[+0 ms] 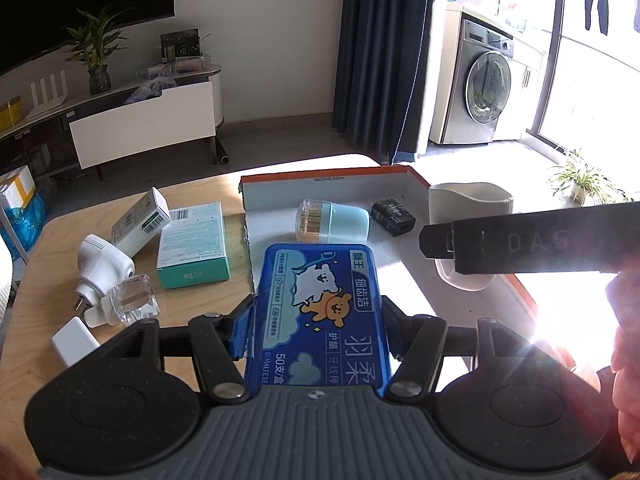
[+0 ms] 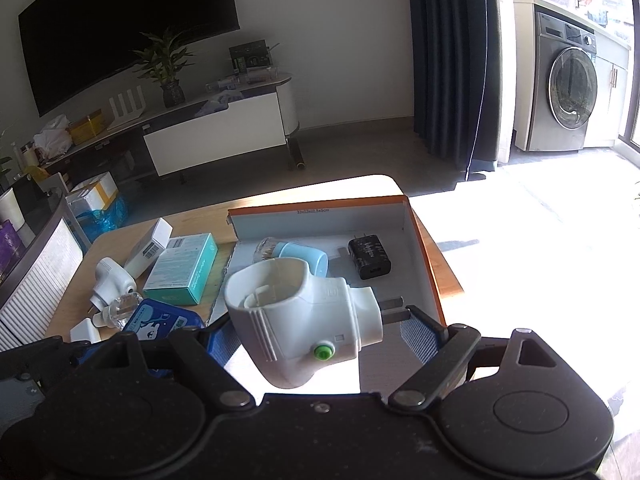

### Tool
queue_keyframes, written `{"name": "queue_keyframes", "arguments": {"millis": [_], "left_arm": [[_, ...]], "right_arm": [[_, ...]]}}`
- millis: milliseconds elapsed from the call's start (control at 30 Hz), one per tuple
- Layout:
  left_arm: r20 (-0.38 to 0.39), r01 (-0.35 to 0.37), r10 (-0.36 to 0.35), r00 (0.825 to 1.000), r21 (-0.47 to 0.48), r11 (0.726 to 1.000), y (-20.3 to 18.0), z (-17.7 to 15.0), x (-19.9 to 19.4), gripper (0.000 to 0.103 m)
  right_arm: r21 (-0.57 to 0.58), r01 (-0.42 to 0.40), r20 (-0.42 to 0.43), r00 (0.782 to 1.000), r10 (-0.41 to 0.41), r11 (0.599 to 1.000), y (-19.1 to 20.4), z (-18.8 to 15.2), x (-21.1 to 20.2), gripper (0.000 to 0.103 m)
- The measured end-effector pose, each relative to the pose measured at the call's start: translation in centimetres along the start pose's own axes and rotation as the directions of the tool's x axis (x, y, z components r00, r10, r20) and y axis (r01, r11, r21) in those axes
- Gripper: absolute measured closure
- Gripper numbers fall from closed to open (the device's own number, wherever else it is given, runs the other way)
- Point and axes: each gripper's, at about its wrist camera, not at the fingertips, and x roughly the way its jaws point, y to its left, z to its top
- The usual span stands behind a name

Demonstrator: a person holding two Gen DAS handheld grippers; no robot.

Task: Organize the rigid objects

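Note:
My left gripper (image 1: pixel 318 322) is shut on a blue floss-pick box (image 1: pixel 320 312), held over the near edge of the orange-rimmed white tray (image 1: pixel 320 174). My right gripper (image 2: pixel 316 328) is shut on a white plug-in device with a green button (image 2: pixel 304 320), held above the tray (image 2: pixel 320 204); it shows in the left wrist view as a white body (image 1: pixel 468 196) behind the right gripper's dark finger (image 1: pixel 520 244). In the tray lie a light-blue toothpick holder (image 1: pixel 332 222) on its side and a black charger (image 1: pixel 394 216).
On the wooden table left of the tray: a teal box (image 1: pixel 194 246), a white carton (image 1: pixel 140 222), another white plug-in device (image 1: pixel 102 264), a clear bottle (image 1: pixel 128 304), a small white adapter (image 1: pixel 74 342). TV stand and washing machine stand beyond.

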Motion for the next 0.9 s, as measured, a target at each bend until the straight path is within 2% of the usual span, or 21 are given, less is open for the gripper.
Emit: {"name": "queue_keyframes", "arguments": {"millis": [900], "left_arm": [[-0.026, 0.027, -0.027, 0.999, 0.02, 0.999, -0.6, 0.5, 2.2, 0.04]], "right_arm": [[0.007, 0.029, -0.028, 0.999, -0.029, 1.0, -1.5, 0.5, 2.3, 0.003]]}}
